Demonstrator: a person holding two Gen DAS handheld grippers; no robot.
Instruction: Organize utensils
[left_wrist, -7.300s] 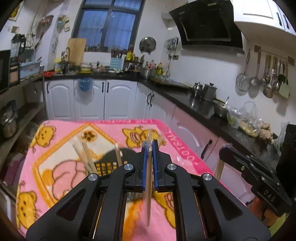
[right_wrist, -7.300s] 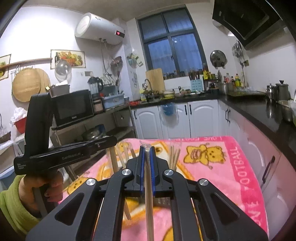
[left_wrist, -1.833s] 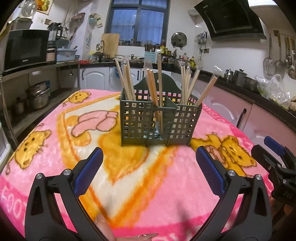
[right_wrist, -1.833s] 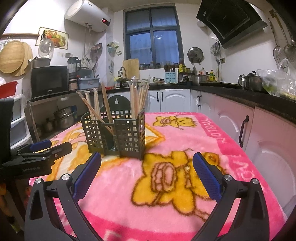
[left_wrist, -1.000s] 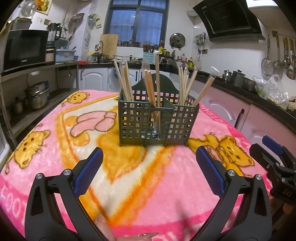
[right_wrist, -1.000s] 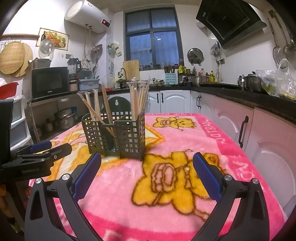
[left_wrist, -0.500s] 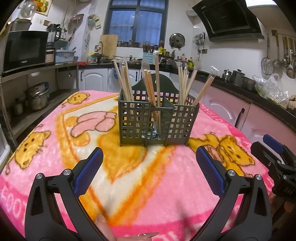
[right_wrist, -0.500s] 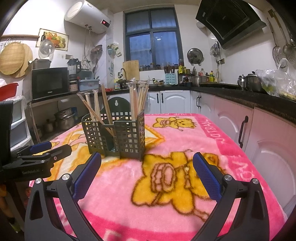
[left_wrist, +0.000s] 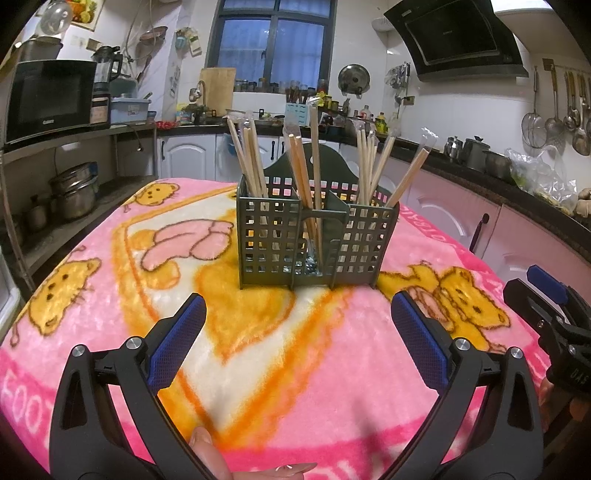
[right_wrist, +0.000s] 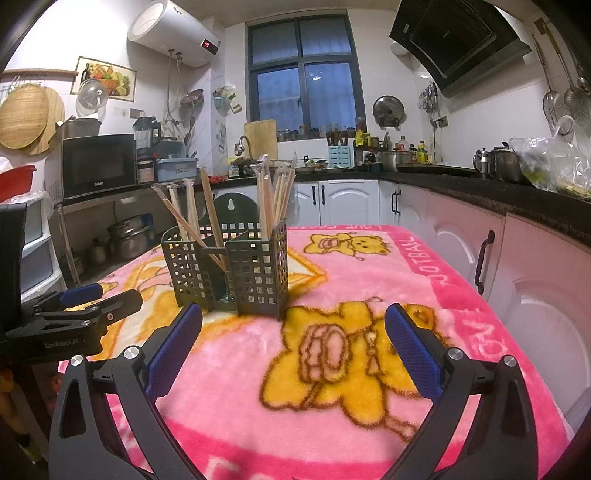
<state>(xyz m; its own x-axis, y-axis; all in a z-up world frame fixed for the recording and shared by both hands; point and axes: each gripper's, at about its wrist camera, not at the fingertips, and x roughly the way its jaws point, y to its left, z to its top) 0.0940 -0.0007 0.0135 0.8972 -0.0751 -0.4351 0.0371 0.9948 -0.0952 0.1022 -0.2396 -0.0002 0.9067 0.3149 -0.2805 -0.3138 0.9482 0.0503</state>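
Left wrist view: left gripper (left_wrist: 297, 341) fingers spread wide, empty. Slotted green utensil caddy (left_wrist: 316, 240) stands upright mid-counter on the pink blanket (left_wrist: 110, 295), chopsticks (left_wrist: 303, 177) sorted in its compartments.

Right wrist view: right gripper (right_wrist: 291, 345) likewise wide apart, empty. No loose utensils visible; task judged essentially complete. Withdraw clear of the caddy.

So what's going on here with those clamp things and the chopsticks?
A person is sorting utensils with a handheld gripper in each hand. The chopsticks stand upright in a dark green slotted caddy on a pink cartoon blanket. The left gripper and right gripper are both open, empty, and short of the caddy.
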